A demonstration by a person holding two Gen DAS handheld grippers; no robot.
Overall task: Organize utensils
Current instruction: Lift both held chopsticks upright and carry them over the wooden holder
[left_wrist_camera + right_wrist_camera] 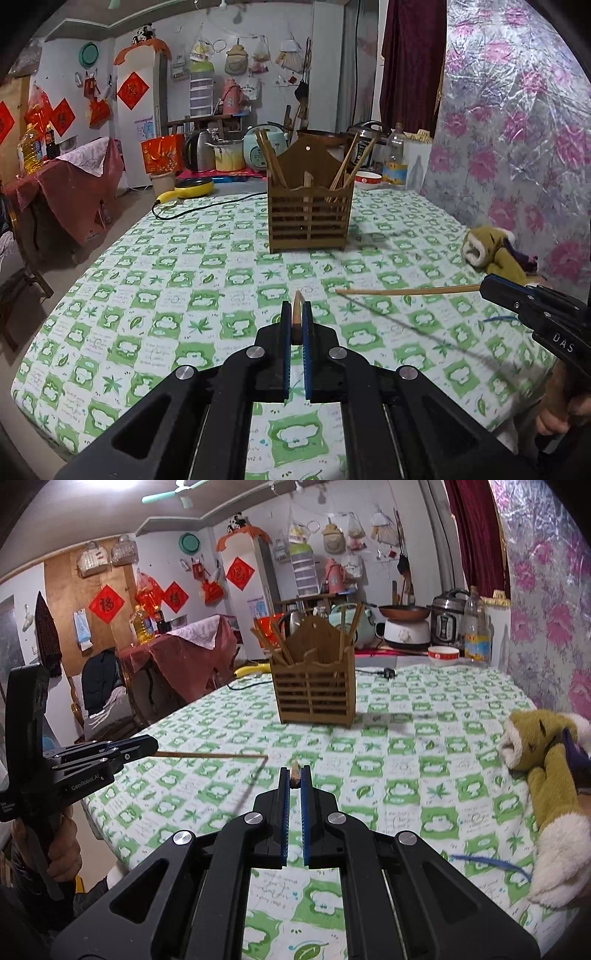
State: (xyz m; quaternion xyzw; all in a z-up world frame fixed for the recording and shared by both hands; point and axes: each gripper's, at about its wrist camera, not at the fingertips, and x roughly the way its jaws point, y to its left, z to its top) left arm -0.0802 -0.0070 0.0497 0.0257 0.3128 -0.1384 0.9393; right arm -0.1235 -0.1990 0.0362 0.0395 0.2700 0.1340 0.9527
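Wooden chopsticks are getting pinched, one chopstick [296,314] in the left hand-held gripper [296,325] and one [294,773] in the right hand-held gripper [294,781], both hovering near the brown utensil holder [309,214].

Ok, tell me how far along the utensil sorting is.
Done: several chopsticks already stand in the wooden holder. In hand: the left gripper is shut on one chopstick, and the right gripper on another, both above the tablecloth. Left: drop those two in the holder. No other loose chopsticks show.
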